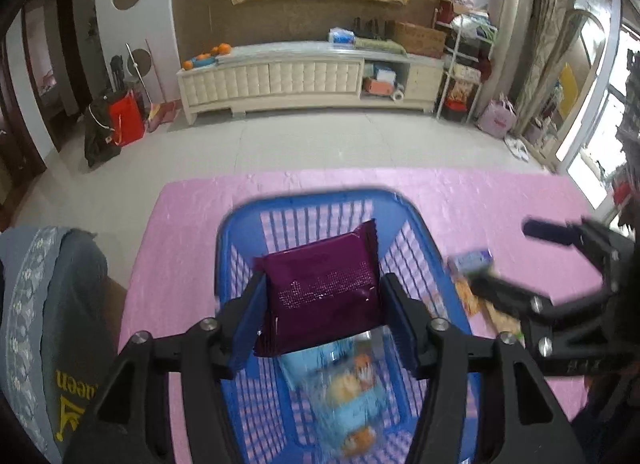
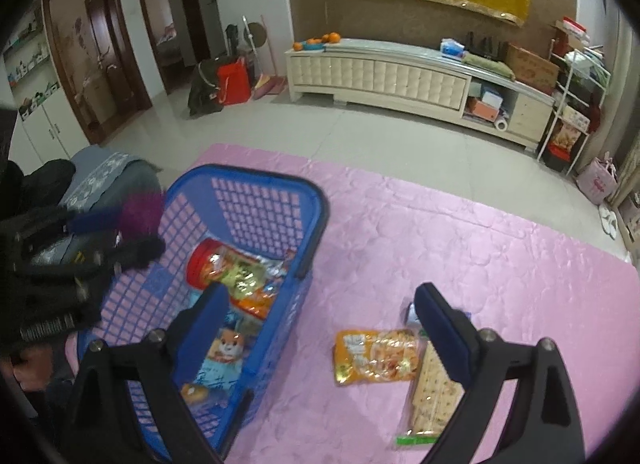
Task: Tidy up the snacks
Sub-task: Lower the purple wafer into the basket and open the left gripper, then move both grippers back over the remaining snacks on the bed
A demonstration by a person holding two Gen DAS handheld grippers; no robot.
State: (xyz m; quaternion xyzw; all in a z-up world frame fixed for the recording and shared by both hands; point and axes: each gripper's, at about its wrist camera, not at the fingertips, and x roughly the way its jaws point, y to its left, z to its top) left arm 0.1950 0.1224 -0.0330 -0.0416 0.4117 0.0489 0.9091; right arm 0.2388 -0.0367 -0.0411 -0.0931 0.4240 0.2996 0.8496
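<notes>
While the left hand-held gripper (image 1: 320,304) has the purple packet (image 1: 322,292) between loosening jaws over the blue basket (image 1: 420,224), it may catch the rim; beside it, the empty, wide-open right hand-held gripper (image 2: 324,316) could nudge the orange pouch (image 2: 376,356) across the pink table (image 2: 500,256).

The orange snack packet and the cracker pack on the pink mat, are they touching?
Touching. The right wrist view shows the orange snack packet lying with its right end against the cracker pack, no pink mat visible between them.
</notes>
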